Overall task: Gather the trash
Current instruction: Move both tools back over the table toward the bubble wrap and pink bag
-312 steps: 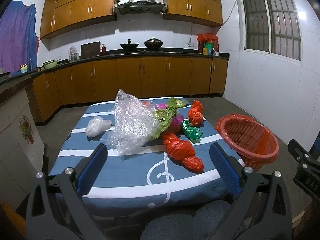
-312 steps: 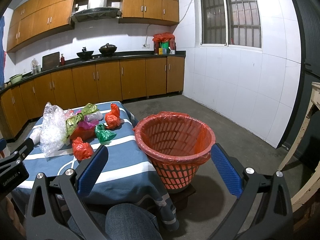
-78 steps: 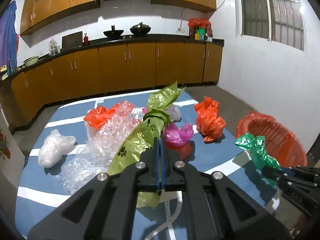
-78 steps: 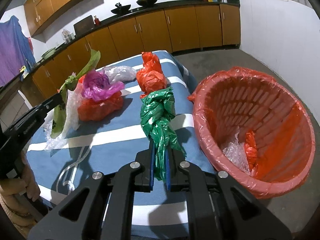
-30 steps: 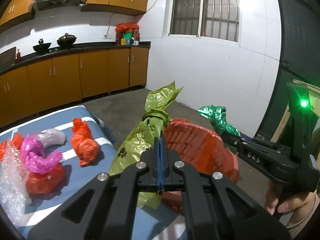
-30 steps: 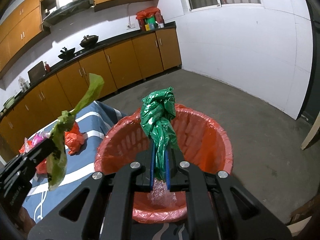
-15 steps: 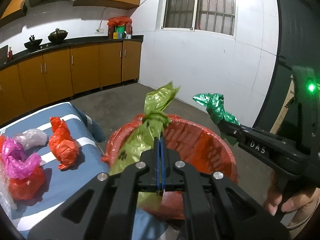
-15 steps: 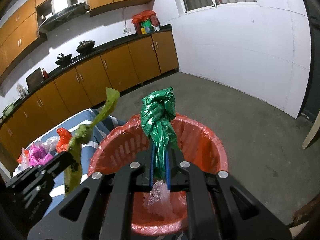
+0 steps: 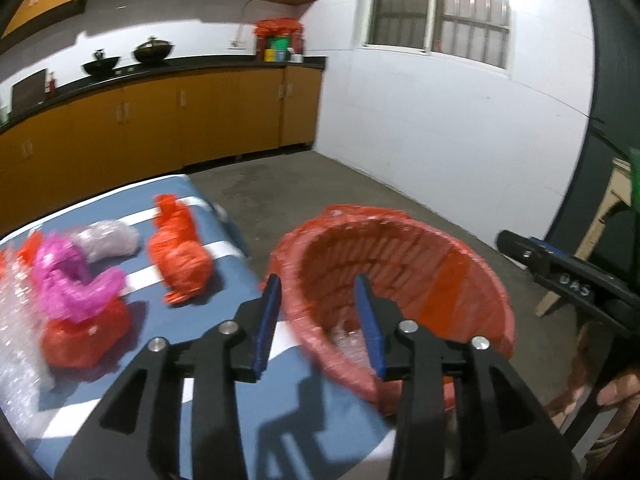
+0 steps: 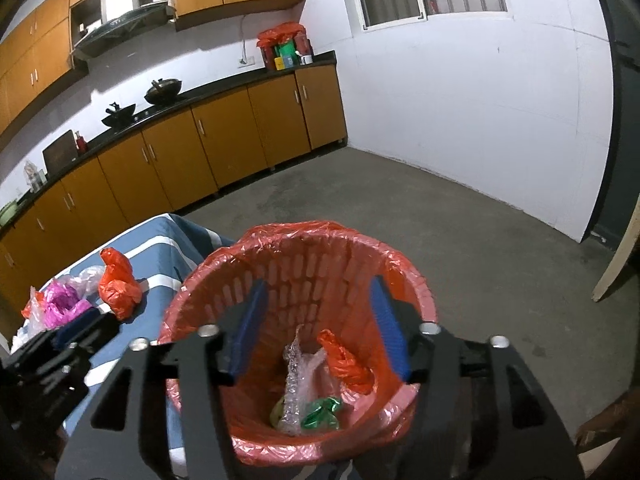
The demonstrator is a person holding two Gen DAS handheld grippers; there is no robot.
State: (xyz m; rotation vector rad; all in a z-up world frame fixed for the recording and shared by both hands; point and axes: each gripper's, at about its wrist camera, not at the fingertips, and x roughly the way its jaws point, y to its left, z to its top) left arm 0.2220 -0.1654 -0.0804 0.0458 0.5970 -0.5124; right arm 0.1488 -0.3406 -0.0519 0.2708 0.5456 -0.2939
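At the far left of the left wrist view, a sheet of clear bubble wrap (image 9: 16, 320) is seen on the table covered in a blue cloth with white stripes (image 9: 224, 320). Beside it a crumpled magenta plastic bag (image 9: 68, 280) rests on top of a squat orange-red plastic bag (image 9: 86, 332), with a pale translucent bag (image 9: 108, 238) just behind. Further right an orange-red knotted bag (image 9: 180, 258) lies apart on the cloth.

The left gripper (image 9: 318, 320) is held over the table's edge, its blue-padded jaws partly apart and opening — nothing is seen between them. Just beyond stands the red slatted plastic basket lined with a red bag (image 9: 460, 276), beside the table on the grey floor.

In the right wrist view the right gripper (image 10: 322, 332) is held above the basket's mouth, its jaws moderately wide and opening, with nothing gripped. In the basket's bottom lie the collected pieces — a yellow-green plastic wrapper (image 10: 278, 412) at the left, largely hidden; a strip of clear bubble wrap (image 10: 296, 384); a crumpled shiny green bag (image 10: 322, 412); and a small orange-red bag (image 10: 346, 366) against the right wall.

At the far right of the left wrist view, a hand (image 9: 618, 386) is seen gripping the right gripper's handle.
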